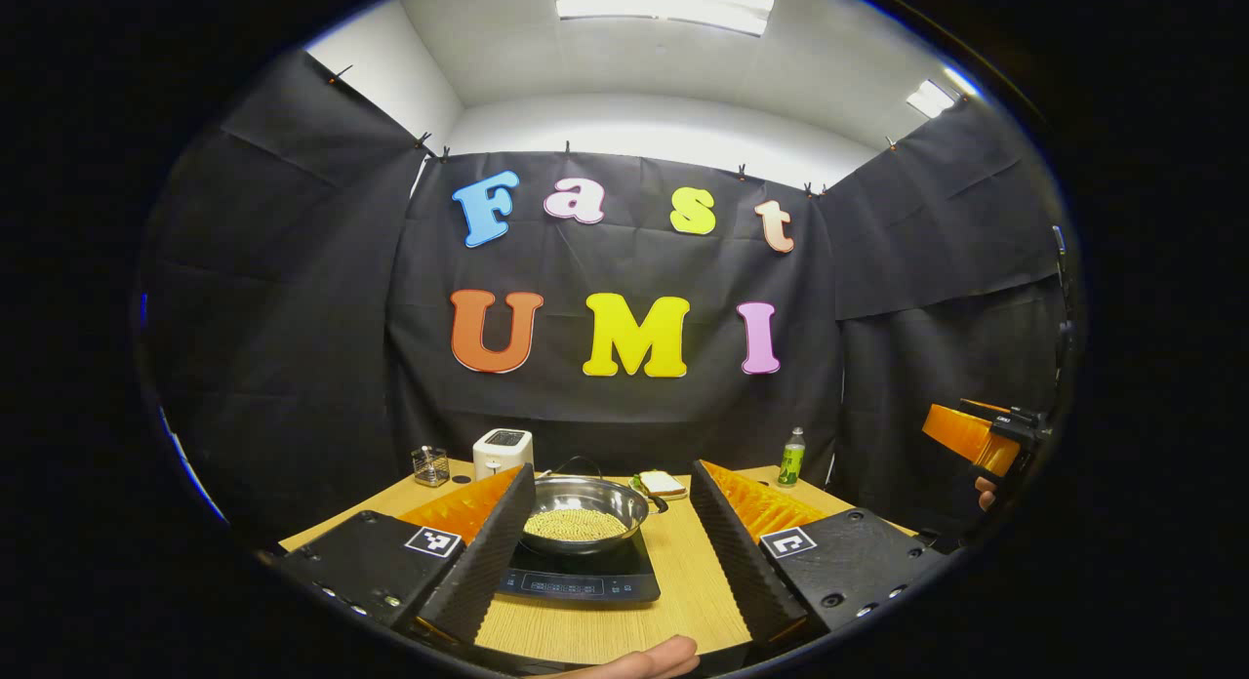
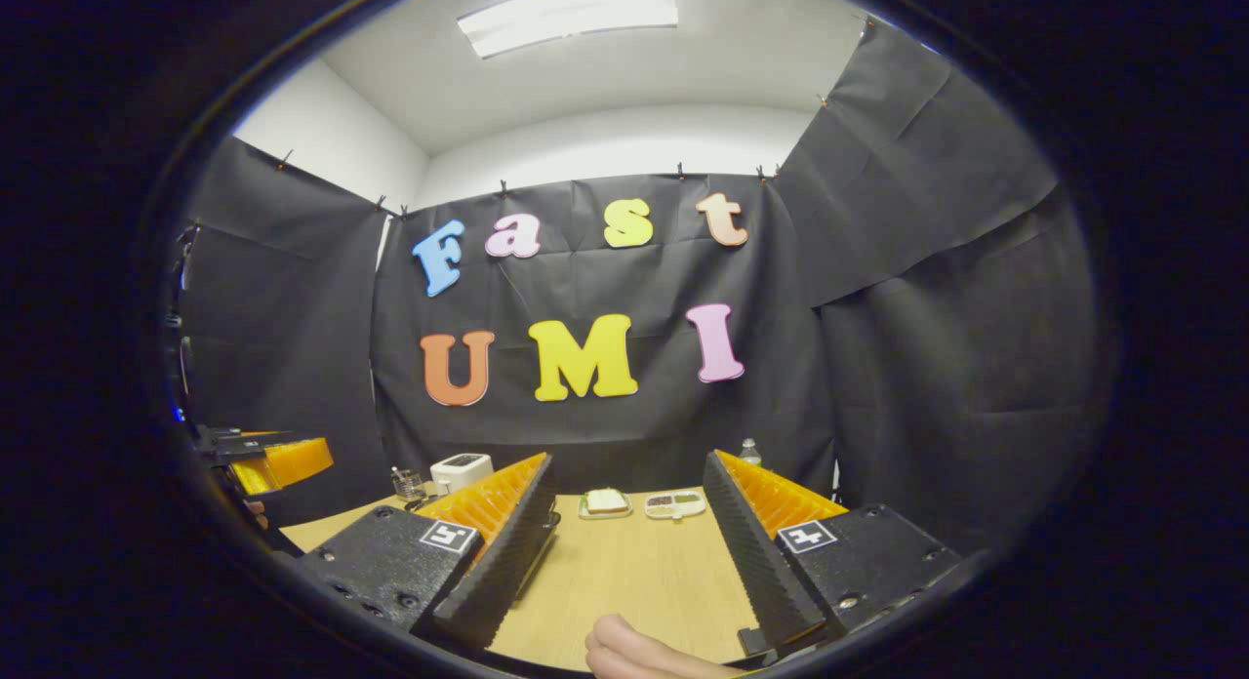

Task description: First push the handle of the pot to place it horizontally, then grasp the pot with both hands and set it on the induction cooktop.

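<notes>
One pot (image 1: 584,511), a shallow steel pan filled with pale grains, sits on the black induction cooktop (image 1: 582,577), which lies on the wooden table (image 1: 683,601). A dark handle stub juts from the pot's right rim, and a thin wire arc rises behind it. The left gripper (image 1: 610,542) hangs in front of the cooktop with its two ribbed fingers spread wide, the pot showing in the gap between them and touched by neither. In the right gripper view, the right gripper (image 2: 629,542) also stands wide open over bare tabletop, holding nothing; a fingertip of the person's hand (image 2: 634,655) shows at the bottom edge.

Behind the pot rest a white toaster (image 1: 503,452) and a small clear holder (image 1: 430,465) to the left, a plate with a slice of bread (image 1: 662,484) just right of the pot, and a green bottle (image 1: 791,458) farther right. A divided dish (image 2: 674,503) lies beside the bread plate in the right gripper view.
</notes>
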Demonstrator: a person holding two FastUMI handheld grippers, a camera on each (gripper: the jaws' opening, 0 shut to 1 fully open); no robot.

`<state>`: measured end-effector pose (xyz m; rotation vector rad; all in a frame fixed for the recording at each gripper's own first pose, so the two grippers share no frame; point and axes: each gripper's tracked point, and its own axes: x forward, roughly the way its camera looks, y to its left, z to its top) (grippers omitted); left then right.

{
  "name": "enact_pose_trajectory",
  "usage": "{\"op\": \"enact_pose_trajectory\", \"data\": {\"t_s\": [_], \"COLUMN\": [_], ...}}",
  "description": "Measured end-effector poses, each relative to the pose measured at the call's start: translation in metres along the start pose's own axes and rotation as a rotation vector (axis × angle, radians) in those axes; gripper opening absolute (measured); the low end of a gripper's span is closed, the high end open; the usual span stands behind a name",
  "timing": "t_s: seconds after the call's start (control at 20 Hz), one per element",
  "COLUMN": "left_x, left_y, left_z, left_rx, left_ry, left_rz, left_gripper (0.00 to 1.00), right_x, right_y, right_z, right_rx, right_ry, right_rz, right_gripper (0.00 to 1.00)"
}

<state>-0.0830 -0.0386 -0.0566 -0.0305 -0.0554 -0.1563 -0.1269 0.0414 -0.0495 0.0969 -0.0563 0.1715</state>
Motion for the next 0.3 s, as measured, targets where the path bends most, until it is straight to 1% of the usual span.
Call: {"op": "enact_pose_trajectory", "data": {"t_s": [0.15,0.3], "left_x": [-0.0007,-0.0012], "left_y": [-0.0006,-0.0010], "left_z": [0.0015,0.0010], "left_rx": [-0.006,0.001], "left_ry": [-0.009,-0.016], "left_rz": [-0.009,-0.010], "left_gripper": [0.95,0.95], "right_x": [-0.0017,0.0005], "right_y": [-0.0017,-0.0086], "right_z": [0.0008,0.0015], "right_rx": [0.000,0.024], "right_ry": [0.001,0.001], "right_rz": [0.011,0.004], "right_gripper": [0.95,0.95]}}
